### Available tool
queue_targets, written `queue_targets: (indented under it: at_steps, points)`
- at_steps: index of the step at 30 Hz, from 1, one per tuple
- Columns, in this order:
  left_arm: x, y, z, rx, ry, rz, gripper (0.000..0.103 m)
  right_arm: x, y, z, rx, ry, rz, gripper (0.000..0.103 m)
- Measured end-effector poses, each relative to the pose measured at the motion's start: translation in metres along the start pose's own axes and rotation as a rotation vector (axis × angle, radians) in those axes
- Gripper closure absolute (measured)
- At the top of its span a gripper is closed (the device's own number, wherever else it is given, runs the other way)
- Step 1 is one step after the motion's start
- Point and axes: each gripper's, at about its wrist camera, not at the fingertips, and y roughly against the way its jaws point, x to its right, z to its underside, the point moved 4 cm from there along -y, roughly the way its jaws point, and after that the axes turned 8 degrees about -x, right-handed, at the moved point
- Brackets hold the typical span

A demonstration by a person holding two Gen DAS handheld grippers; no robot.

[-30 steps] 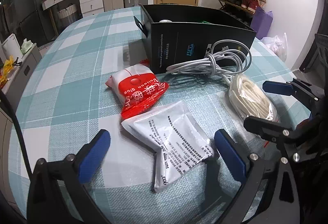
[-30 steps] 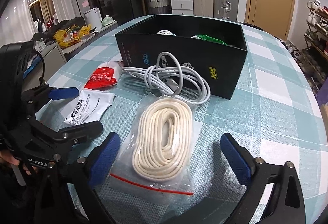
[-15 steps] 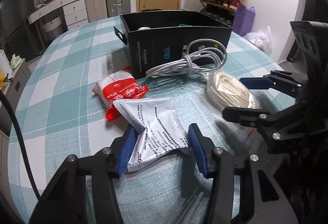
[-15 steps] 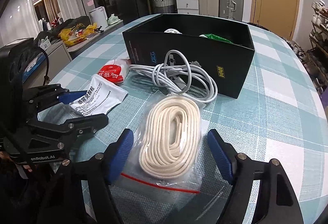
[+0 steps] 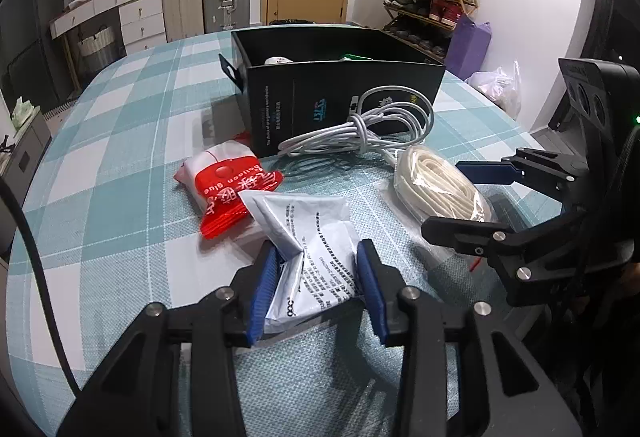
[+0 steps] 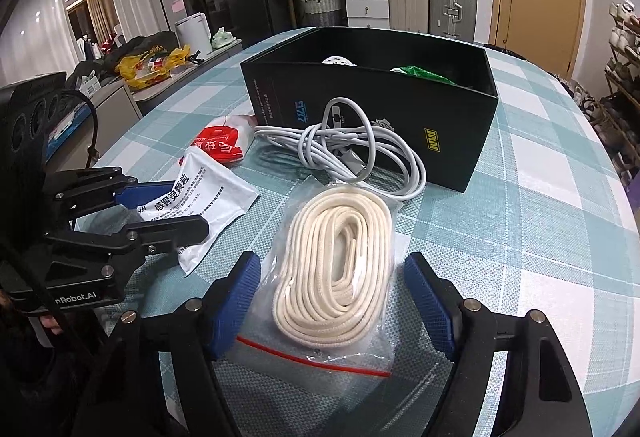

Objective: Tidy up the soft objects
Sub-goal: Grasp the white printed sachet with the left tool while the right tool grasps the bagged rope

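Right now the left gripper (image 5: pixel 318 287) has been closing on the white sachet (image 5: pixel 312 249), and its blue pads press the packet's sides so that it buckles into a ridge between them; it is clamped on the sachet, which still rests on the checked tablecloth (image 5: pixel 120 141). Seen from the left wrist, the black box (image 5: pixel 344 97) stands at about 12 o'clock from this claw, well apart, and the sachet's long axis runs roughly toward 11 o'clock. The way there is not clear: a red packet (image 5: pixel 226 193) lies just beyond the sachet at 11 o'clock, touching or tucked under its far corner, and a coiled white cable (image 5: pixel 360 133) leans against the box's near wall at 1 o'clock.

The right gripper (image 6: pixel 332 305) has been narrowing too, yet its jaws stand apart on either side of the bagged rope (image 6: pixel 336 257) without the pads visibly pressing the bag. The rope's long axis points to 12 o'clock, straight along the fingers toward the box (image 6: pixel 368 117), with the cable (image 6: pixel 352 153) lying across the path between rope and box.

Judging from this, each hand is nearer its own item, and the lift must likely clear both the cable and the box rim. Something white and something green already show inside the box.
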Motion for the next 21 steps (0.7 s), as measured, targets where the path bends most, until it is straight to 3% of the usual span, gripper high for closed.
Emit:
queue_targets:
  at_steps: [2,7,17,21]
  points:
    - [-0.002,-0.002,-0.001,-0.003,0.012,-0.01,0.048,0.0,0.0,0.0,0.0,0.001,-0.001,0.026]
    - [0.0,-0.004,-0.001,-0.013,0.014,-0.015,0.043,0.0,0.0,0.0,0.0,0.002,-0.003,0.026]
    - [0.011,-0.009,-0.002,-0.034,-0.023,-0.07,0.041,-0.001,0.0,0.0,0.0,0.003,-0.004,0.026]
    - [0.014,-0.01,-0.003,-0.033,-0.049,-0.085,0.048,-0.002,0.001,0.0,0.003,0.009,-0.001,0.026]
